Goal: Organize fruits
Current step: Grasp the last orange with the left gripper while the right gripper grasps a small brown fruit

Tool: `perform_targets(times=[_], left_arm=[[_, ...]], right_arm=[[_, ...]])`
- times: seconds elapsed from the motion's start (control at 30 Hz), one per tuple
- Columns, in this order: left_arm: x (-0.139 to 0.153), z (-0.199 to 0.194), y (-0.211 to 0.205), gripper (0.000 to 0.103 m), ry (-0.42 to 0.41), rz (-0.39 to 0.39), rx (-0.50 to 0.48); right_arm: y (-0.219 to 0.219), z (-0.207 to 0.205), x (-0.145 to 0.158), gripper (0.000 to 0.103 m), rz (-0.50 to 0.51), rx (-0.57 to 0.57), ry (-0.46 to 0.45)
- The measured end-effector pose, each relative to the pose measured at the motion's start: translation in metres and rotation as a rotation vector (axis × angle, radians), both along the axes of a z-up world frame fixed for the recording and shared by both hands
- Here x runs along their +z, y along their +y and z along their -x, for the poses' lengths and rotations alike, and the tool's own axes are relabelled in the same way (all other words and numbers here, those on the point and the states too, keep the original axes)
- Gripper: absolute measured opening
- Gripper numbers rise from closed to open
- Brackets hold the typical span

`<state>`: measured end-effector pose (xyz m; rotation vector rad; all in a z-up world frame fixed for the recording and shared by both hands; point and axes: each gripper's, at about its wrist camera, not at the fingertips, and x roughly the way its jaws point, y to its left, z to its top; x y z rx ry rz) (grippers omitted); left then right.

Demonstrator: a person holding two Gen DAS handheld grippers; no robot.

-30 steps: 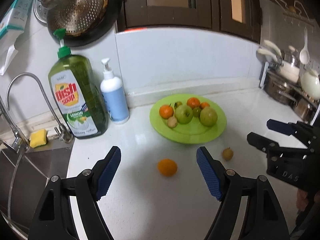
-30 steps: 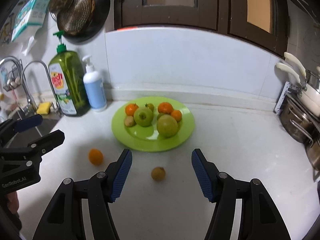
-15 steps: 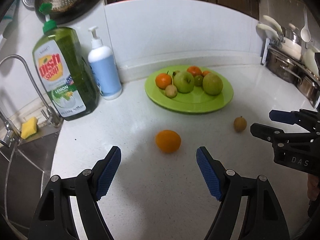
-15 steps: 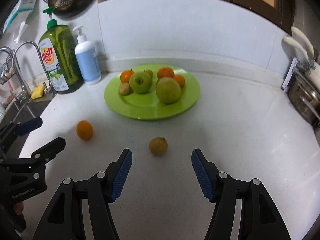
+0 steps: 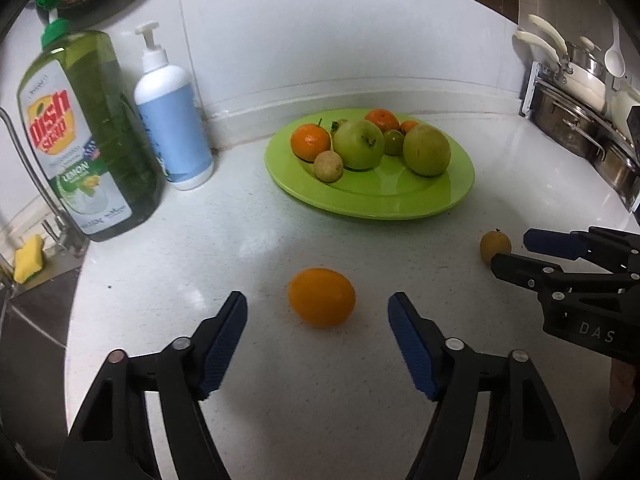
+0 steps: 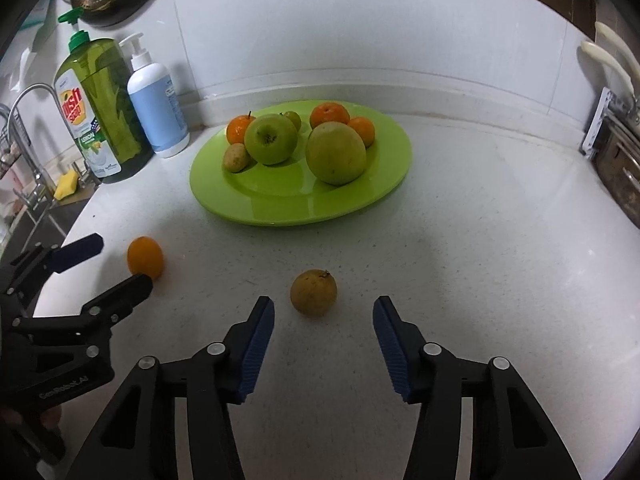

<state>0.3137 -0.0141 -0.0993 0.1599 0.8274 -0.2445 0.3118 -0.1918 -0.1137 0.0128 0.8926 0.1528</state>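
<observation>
Closing left gripper point(image 5: 316, 324) around round orange citrus fruit point(image 5: 322, 297), pads not touching, closing right gripper point(image 6: 323, 326) flanking small brownish-yellow round fruit point(image 6: 313, 292), both loose on white counter point(image 6: 460, 240), before glossy lime-green plate point(image 6: 280, 204) of fruit.

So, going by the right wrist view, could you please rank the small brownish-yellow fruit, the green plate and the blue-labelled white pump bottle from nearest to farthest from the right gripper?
1. Small brownish-yellow fruit: on the counter, just ahead of the right gripper, whose jaws are closing.
2. Green plate: further back, centre.
3. Blue-labelled white pump bottle: far left, by the wall.
</observation>
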Motion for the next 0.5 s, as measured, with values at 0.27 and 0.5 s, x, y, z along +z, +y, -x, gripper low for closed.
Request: perform_targets(times=[0.27,0.5], left_arm=[[-0.005,-0.008,0.001,0.054,0.032,0.036,0.008],[-0.007,-0.012,0.0,0.044,0.045,0.048,-0.001]], right_arm=[[0.002,-0.008,-0.004,0.044,-0.01,0.009,0.01],[0.004,-0.013,-0.005,0.034,-0.004,0.024,0.012]])
